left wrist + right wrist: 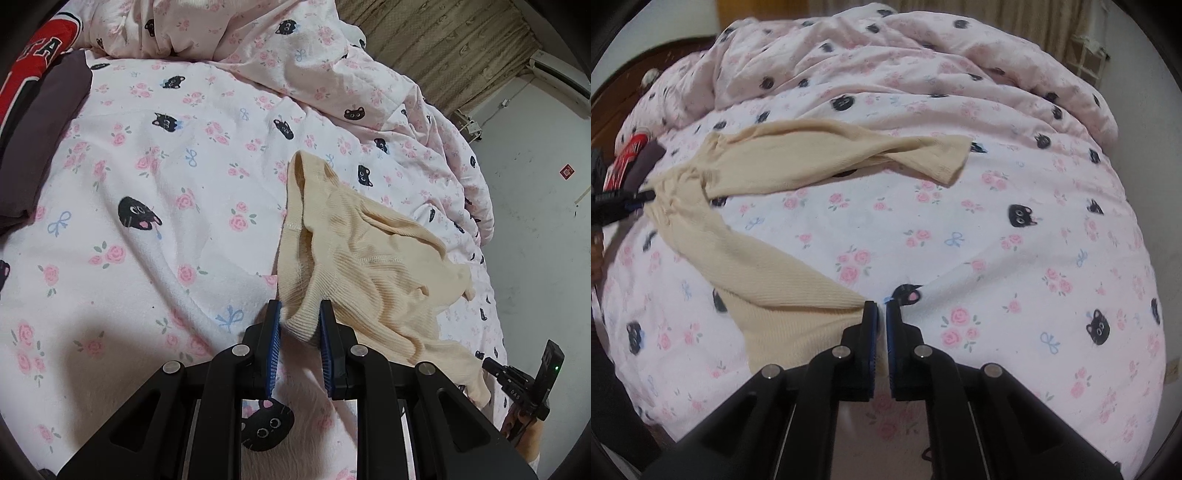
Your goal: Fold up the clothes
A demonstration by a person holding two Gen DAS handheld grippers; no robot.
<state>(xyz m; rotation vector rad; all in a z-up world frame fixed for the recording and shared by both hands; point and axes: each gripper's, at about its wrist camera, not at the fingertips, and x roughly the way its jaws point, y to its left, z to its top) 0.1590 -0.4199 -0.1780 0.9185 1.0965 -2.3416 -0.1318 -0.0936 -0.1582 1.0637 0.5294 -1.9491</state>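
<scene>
A cream ribbed garment (373,258) lies crumpled on the pink cat-print bedsheet (147,177). My left gripper (300,314) is closed on the garment's ribbed hem, with the cloth bunched between the blue pads. In the right wrist view the same garment (768,173) stretches across the bed, one leg or sleeve toward the far right, another toward me. My right gripper (881,314) is nearly shut, and the near corner of the cream cloth runs in between its pads. The left gripper (624,199) shows at the far left edge, holding the cloth.
A folded dark grey garment (40,140) and a red printed garment (33,59) lie at the left of the bed. A rumpled pink quilt (886,62) is heaped at the far side. A curtain (443,48) and wall lie beyond.
</scene>
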